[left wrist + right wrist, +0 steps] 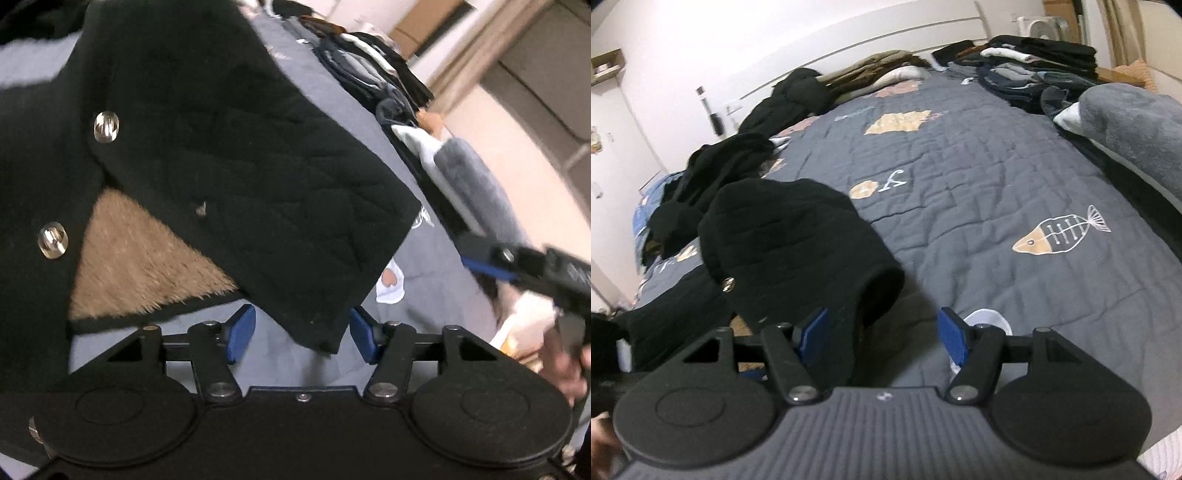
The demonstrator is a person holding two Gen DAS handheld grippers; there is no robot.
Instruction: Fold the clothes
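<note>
We work over a bed covered by a grey-blue quilt [979, 177] printed with fish-skeleton figures.

Left wrist view, left to right: a black quilted jacket [229, 155] fills the left and centre, lying on the quilt. Two silver buttons [106, 126] sit on its front edge, and a tan fleecy lining [136, 258] shows where the front falls open. One sleeve [325, 258] runs down toward the camera; its cuff lies between the blue pads of the left gripper [303, 334]. The jaws stand wide apart and we see no pad pressing the cloth, so nothing is held. Further right, folded dark clothes [369, 66] lie in a row along the bed's far edge, then a grey plush blanket [469, 177]. At the far right the right gripper [491, 266] comes into frame, blurred, held by a hand [565, 373].

Right wrist view, left to right: heaps of black garments [731, 158] lie along the left side of the bed. In front of them we see the same jacket, bunched, with its cuff opening turned toward the camera, just beside the left pad of the right gripper [884, 338]. These jaws also stand wide apart, gripping nothing. The stacks of folded clothes sit at the top right, with the grey blanket below them.

We see no containers in either view; the folded things rest directly on the bed.
</note>
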